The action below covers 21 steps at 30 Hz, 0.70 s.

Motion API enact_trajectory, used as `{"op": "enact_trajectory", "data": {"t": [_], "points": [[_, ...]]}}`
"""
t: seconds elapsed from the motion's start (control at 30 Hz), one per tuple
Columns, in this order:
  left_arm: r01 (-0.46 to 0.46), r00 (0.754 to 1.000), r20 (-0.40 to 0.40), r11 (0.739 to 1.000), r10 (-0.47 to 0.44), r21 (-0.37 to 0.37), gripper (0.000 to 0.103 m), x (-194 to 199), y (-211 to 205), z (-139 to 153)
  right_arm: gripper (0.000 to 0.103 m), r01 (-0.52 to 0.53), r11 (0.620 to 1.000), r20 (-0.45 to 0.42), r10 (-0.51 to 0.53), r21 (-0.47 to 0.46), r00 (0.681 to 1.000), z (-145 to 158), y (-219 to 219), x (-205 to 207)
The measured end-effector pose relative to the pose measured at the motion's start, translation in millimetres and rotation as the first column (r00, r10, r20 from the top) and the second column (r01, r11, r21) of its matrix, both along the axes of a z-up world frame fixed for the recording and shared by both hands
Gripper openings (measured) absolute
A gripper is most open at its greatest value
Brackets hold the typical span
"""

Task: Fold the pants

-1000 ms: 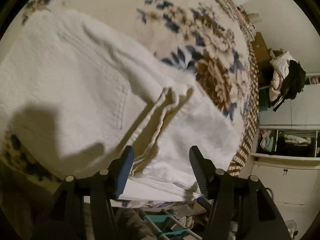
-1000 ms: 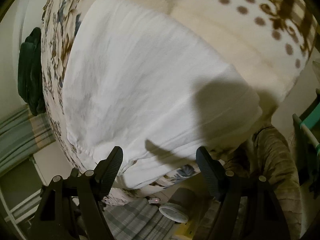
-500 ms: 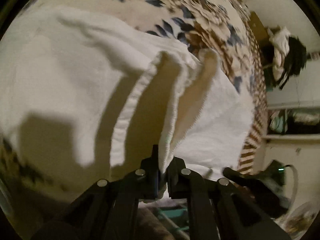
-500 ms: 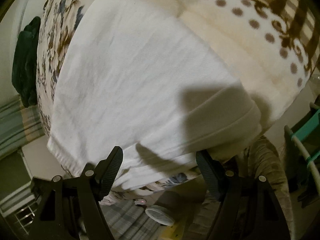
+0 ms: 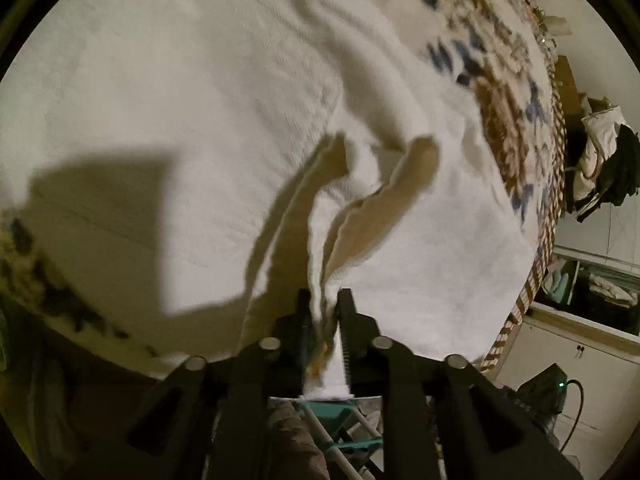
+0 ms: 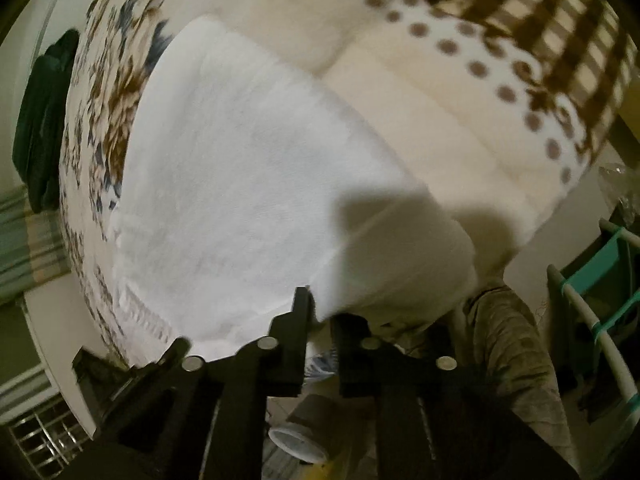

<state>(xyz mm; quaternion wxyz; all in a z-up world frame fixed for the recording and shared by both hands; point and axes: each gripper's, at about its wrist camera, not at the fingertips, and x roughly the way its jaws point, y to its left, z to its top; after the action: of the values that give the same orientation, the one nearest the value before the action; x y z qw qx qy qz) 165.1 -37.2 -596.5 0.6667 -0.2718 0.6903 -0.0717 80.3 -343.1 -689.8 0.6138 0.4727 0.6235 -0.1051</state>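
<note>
Both grippers, left gripper (image 5: pixel 324 300) and right gripper (image 6: pixel 320 308), pinch one white pants (image 5: pixel 200 120) hem.

A: Where is there room to pass?

B: The flowered cream, blue and brown bedspread (image 5: pixel 496 92) lies bare toward its far edge, and the cream blanket with brown dots (image 6: pixel 440 92) is bare toward its checked edge.

A: What blocks the way?

B: The white textured cotton pants (image 5: pixel 208 92) cover the near edge of the bed. Beyond the near edge stand a white-and-teal tube rack (image 6: pixel 600 320) and the person's brown ribbed trouser leg (image 6: pixel 512 352). A heap of white and black clothes (image 5: pixel 604 160) crowds the far corner; a dark green garment (image 6: pixel 40 120) hangs past the flowered edge.
</note>
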Motion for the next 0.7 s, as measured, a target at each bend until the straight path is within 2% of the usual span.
{"op": "enact_trajectory", "data": {"t": [0.1, 0.27, 0.4, 0.43, 0.53, 0.57, 0.6, 0.67, 0.7], "points": [[-0.028, 1.000, -0.007, 0.999, 0.028, 0.018, 0.025, -12.5, 10.9, 12.4, 0.005, 0.003, 1.000, -0.006, -0.003, -0.030, 1.000, 4.2, 0.7, -8.6], [-0.068, 0.998, -0.003, 0.998, 0.068, 0.016, 0.025, -25.2, 15.7, 24.4, 0.007, -0.085, 0.993, -0.042, 0.081, -0.087, 0.996, 11.6, 5.4, -0.6], [-0.017, 1.000, -0.001, 1.000, 0.017, -0.017, 0.025, -23.4, -5.7, 22.5, 0.019, -0.065, 0.998, -0.117, 0.063, -0.015, 0.991, -1.1, -0.5, 7.9], [0.005, 1.000, 0.003, 1.000, -0.005, -0.018, 0.025, -22.5, -12.1, 20.6, 0.020, -0.051, 0.999, -0.113, 0.051, 0.007, 0.992, -1.7, -2.5, 8.5], [0.067, 0.998, 0.003, 0.998, -0.067, 0.006, 0.023, -18.7, -31.9, 6.5, 0.020, -0.073, 0.997, -0.107, 0.071, -0.019, 0.992, 1.9, -4.3, 6.7], [0.085, 0.996, 0.016, 0.996, -0.085, 0.024, 0.020, -19.1, -36.1, 1.8, 0.020, -0.085, 0.996, -0.109, 0.082, -0.026, 0.991, 2.8, -2.5, 5.8], [0.096, 0.995, 0.026, 0.994, -0.098, 0.047, 0.003, -19.6, -38.3, -1.9, 0.020, -0.092, 0.995, -0.112, 0.089, -0.025, 0.990, 2.7, -0.7, 4.2], [0.104, 0.994, 0.032, 0.989, -0.108, 0.104, 0.001, -20.6, -34.3, -9.7, 0.020, -0.094, 0.995, -0.120, 0.091, -0.018, 0.989, 3.6, 1.9, 0.7], [0.083, 0.996, 0.029, 0.991, -0.086, 0.101, 0.000, -20.4, -26.1, -14.0, 0.020, -0.094, 0.995, -0.121, 0.092, -0.017, 0.988, 4.3, 4.7, 0.8]]}}
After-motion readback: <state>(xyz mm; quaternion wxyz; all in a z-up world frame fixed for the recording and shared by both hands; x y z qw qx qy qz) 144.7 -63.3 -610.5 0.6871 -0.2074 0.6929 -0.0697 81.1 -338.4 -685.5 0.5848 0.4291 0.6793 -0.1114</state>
